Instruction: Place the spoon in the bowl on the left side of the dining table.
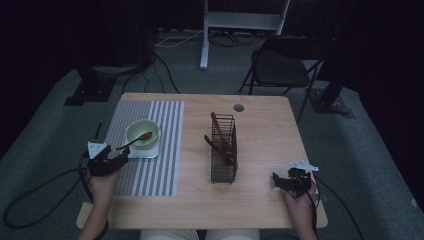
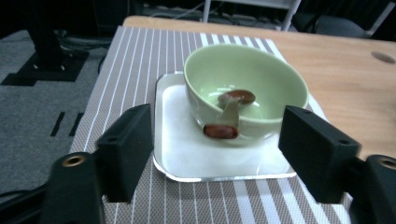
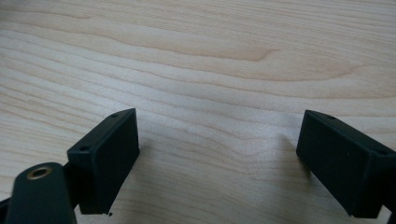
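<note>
One brown wooden spoon point(image 2: 229, 113) leans in the pale-green bowl point(image 2: 261, 79) — left gripper point(image 2: 215, 147) fingers spread, empty.

This looks like a lab or recording studio set up for staged tabletop work. A small light wooden table point(image 1: 260, 145) stands alone on grey carpet point(image 1: 45, 145), with black curtains at the far side, black cables point(image 1: 165, 70) trailing over the floor, a black folding chair point(image 1: 280, 65) far right, and a white metal stand point(image 1: 240, 22) behind.
</note>
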`<state>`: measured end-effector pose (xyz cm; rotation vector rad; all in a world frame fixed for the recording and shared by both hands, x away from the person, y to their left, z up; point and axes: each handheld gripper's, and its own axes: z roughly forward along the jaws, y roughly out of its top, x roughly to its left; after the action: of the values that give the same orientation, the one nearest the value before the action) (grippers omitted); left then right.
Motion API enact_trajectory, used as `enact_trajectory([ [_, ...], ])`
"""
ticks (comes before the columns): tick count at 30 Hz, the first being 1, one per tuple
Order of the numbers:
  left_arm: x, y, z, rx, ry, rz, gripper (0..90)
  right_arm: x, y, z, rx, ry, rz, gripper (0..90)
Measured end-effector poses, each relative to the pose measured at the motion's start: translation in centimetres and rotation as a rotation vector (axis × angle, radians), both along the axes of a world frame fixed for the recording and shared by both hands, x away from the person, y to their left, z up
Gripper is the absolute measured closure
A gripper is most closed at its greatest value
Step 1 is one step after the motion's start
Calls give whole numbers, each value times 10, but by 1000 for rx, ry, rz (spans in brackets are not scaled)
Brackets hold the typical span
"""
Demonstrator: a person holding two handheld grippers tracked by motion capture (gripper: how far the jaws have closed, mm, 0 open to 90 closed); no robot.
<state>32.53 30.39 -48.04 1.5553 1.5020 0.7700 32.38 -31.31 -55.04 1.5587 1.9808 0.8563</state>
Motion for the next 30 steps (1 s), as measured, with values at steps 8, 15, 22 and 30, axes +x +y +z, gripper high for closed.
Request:
enact_trajectory([
  [8, -4, 2, -8, -8, 63, -73, 80, 0, 0, 0, 0, 1, 0, 124],
  [15, -18, 2, -9, 6, 63, -105, 79, 0, 0, 0, 1, 1, -1, 124],
  [22, -33, 4, -10, 18, 64, -113, 0, 0, 0, 0, 1, 1, -2, 124],
  [30, -45, 3, -14, 49, 72, -141, 0, 0, 0, 0, 2, 1, -2, 124],
])
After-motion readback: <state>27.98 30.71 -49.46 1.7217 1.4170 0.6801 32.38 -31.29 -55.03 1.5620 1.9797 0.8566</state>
